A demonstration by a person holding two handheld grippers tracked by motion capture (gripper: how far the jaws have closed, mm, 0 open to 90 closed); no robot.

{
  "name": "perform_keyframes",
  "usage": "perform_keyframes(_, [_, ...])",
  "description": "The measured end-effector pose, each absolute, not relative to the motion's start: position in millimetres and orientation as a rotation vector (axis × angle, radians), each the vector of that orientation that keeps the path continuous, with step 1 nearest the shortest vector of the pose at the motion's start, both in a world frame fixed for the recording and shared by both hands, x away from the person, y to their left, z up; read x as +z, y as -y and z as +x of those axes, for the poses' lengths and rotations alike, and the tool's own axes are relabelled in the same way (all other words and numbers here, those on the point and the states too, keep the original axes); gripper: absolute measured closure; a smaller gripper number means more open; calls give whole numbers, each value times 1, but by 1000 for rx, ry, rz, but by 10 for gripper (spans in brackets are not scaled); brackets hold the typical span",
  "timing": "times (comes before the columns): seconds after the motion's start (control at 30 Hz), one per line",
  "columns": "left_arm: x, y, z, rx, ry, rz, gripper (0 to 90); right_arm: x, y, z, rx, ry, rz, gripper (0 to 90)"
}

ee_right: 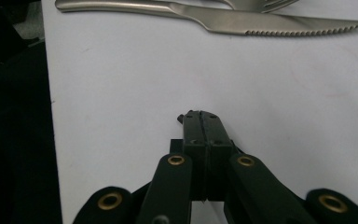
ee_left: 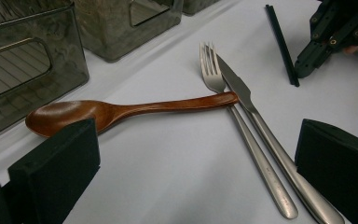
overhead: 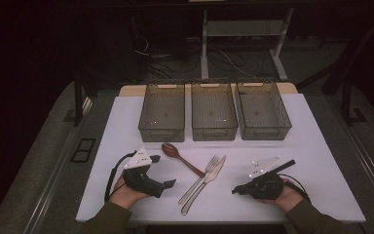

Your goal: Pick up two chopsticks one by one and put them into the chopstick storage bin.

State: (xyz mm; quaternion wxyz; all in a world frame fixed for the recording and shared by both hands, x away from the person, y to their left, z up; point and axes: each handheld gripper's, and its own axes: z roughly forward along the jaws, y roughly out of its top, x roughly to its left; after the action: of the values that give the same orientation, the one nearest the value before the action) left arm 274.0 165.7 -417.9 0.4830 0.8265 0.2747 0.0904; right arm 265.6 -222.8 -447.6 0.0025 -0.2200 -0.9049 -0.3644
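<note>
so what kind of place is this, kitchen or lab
Most likely a lab or workshop set up for recording, not a kitchen: a white-covered table with three empty mesh bins, cutlery laid out, and loose cables under a desk frame behind.

Olive sleeves (overhead: pixel 108 215), black brass-screwed tool (ee_right: pixel 200 122).

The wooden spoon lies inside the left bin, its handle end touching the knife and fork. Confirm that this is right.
Not quite. The wooden spoon lies on the white table, in front of the bins, not inside one; the high view and the left gripper view both show it there. The rest holds: its handle end touches the knife and fork.
</note>
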Motion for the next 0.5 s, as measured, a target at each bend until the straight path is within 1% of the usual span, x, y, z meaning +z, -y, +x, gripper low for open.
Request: perform_keyframes(0.5, [-418,-166,274,218,-667,2013,0,-448,211,281,-1156,2860,-711,900])
